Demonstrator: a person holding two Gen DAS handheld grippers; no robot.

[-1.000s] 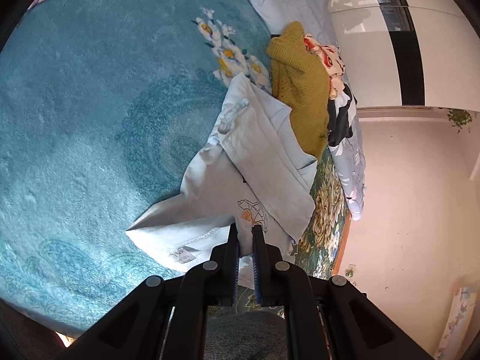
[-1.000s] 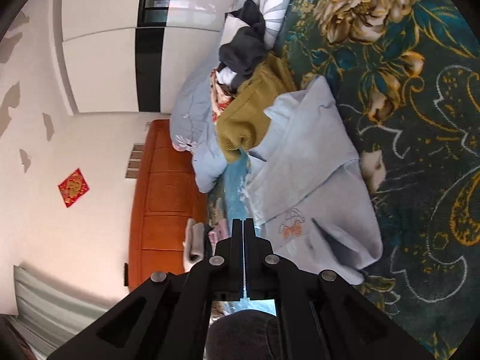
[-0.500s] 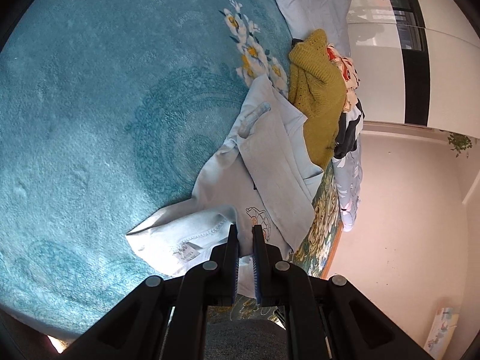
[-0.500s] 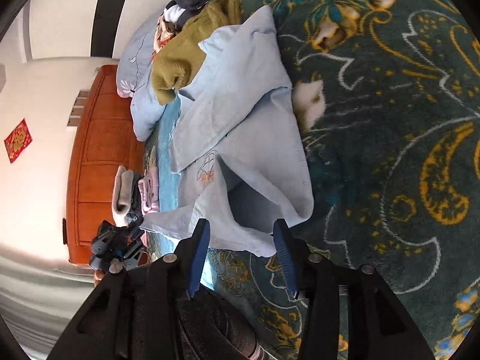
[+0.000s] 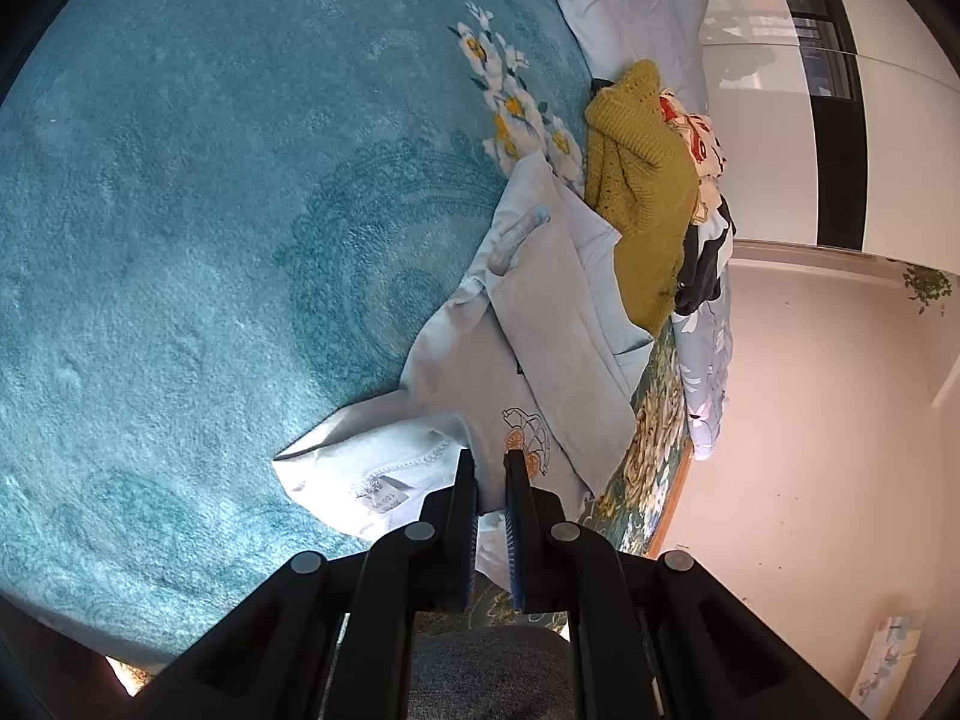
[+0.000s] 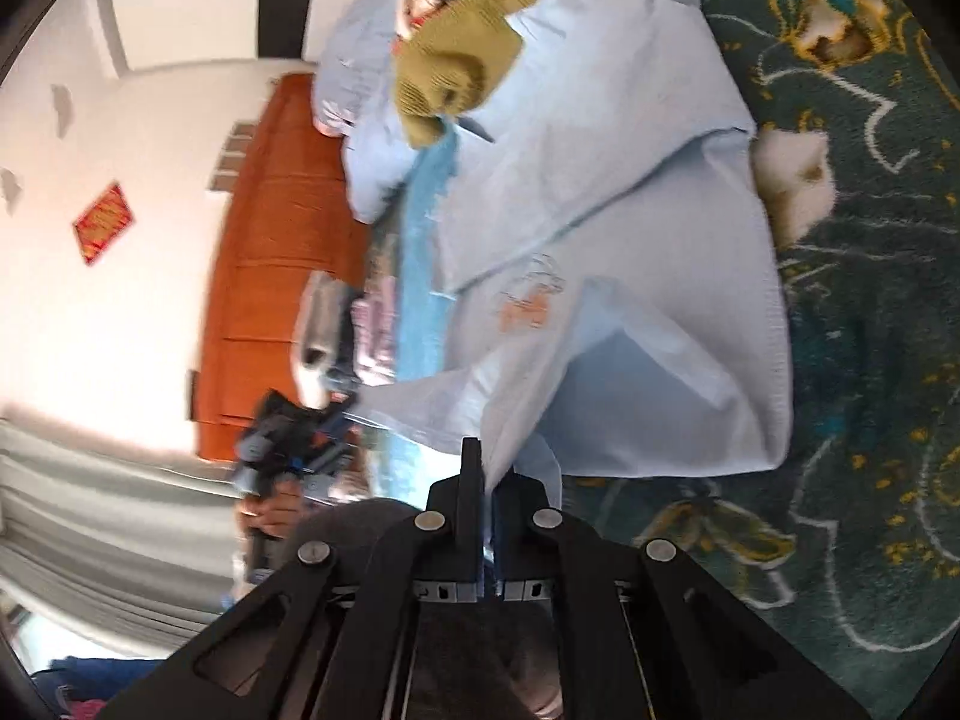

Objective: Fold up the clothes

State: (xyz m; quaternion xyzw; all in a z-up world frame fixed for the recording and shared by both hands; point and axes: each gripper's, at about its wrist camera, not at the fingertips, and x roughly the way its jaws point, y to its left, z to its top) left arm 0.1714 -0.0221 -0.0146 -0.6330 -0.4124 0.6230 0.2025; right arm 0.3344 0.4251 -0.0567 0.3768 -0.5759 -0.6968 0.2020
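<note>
A light blue shirt [image 5: 540,330] with a small orange car print [image 5: 528,438] lies partly folded on the bed, its sleeve laid across the body. My left gripper [image 5: 491,468] is shut on the shirt's near edge beside the collar label [image 5: 384,495]. In the right wrist view the same shirt [image 6: 630,240] drapes over a teal floral blanket [image 6: 870,360]. My right gripper [image 6: 489,468] is shut on a fold of its lower edge. The left gripper [image 6: 288,444] shows there, held in a hand at the left.
A mustard knit sweater [image 5: 642,180] and other piled clothes [image 5: 702,228] lie beyond the shirt, beside a pale blue pillow [image 5: 636,6]. A teal plush blanket [image 5: 210,240] covers the bed. An orange wooden headboard [image 6: 270,240] stands at the left.
My right gripper opened half a second ago, moved in and has now shut on the shirt's lower edge. My left gripper has kept its hold with little movement.
</note>
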